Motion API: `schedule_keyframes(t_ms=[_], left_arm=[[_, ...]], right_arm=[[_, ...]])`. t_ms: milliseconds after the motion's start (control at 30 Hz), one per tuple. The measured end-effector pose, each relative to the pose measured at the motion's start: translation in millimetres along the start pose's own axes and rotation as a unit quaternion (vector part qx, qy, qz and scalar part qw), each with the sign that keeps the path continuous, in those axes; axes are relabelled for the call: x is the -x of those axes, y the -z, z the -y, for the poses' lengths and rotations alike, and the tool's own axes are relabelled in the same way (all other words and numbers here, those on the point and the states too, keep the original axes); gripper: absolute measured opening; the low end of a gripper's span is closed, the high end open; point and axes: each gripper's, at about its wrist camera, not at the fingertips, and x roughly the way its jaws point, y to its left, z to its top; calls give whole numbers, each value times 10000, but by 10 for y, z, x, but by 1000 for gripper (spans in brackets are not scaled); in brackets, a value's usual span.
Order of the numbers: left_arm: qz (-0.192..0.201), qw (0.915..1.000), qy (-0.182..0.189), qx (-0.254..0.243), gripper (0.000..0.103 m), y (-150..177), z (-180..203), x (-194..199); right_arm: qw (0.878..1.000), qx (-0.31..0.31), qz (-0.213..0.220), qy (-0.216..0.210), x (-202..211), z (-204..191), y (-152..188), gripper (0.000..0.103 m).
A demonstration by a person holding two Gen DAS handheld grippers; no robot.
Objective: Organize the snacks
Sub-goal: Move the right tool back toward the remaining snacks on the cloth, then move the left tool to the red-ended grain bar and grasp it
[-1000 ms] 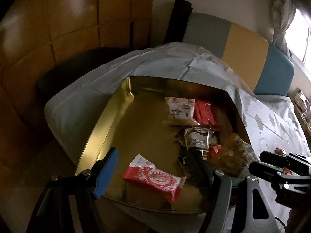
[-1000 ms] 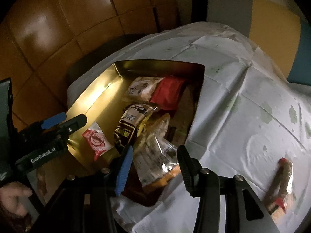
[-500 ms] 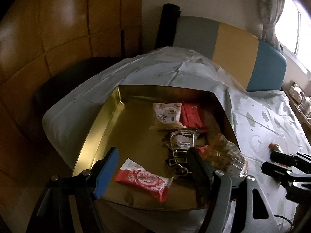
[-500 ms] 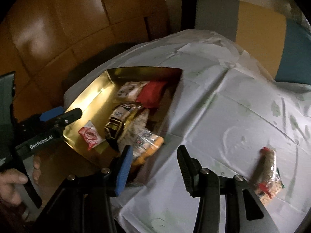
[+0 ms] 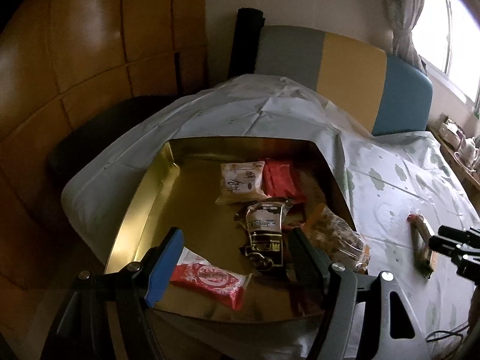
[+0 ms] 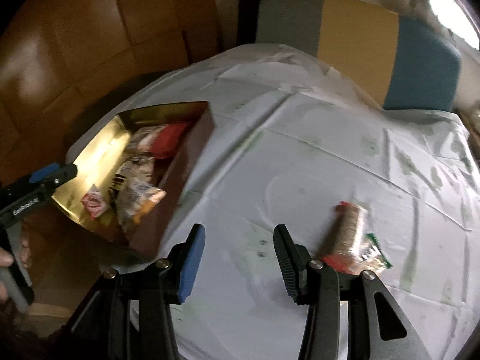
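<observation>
A gold tray [image 5: 141, 192] [image 6: 99, 147] on the white-clothed table holds several snack packets: a red wafer packet [image 5: 210, 279], a black-and-silver pouch [image 5: 265, 240], a beige packet [image 5: 241, 181], a red packet [image 5: 282, 180] and a clear bag of biscuits [image 5: 339, 237] [image 6: 138, 201]. One snack pack with a red end [image 6: 351, 234] [image 5: 420, 246] lies alone on the cloth. My left gripper [image 5: 234, 252] hovers open over the tray's near edge, nothing between its fingers. Open and empty, my right gripper [image 6: 240, 246] hangs over bare cloth, the lone pack just right of its right finger.
A padded bench back in grey, yellow and blue [image 5: 345, 69] stands behind the table. Wooden wall panels [image 5: 75, 45] rise at the left. A window [image 5: 444, 30] and a shelf with small items [image 5: 459, 144] are at the right. A hand [image 6: 6, 261] holds the left gripper's handle.
My right gripper has swung right, away from the tray's biscuit bag and over bare cloth toward the lone pack. The left gripper has drawn back slightly from the tray, still open.
</observation>
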Motion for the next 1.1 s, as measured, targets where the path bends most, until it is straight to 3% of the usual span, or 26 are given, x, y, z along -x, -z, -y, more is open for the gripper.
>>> schedule_keyframes(t_ms=[533,767,933,1100], left_arm=[[28,9996,54,-272,73,-8,184,34],[70,9989,80,-454,73,-44,321,72],[103,9976,158,-664,73,-86,488,107],[60,9955,287,-899,73,-118,723,125]], right_arm=[[9932,-439,28,1077,389,1003,89,49],[9793,-1130,-8,1680,460,1701,255,51],[9631,-2076,-163,1708,417,2138,428,51],[9570,-2276,-191,1787,407,2209,451,54]])
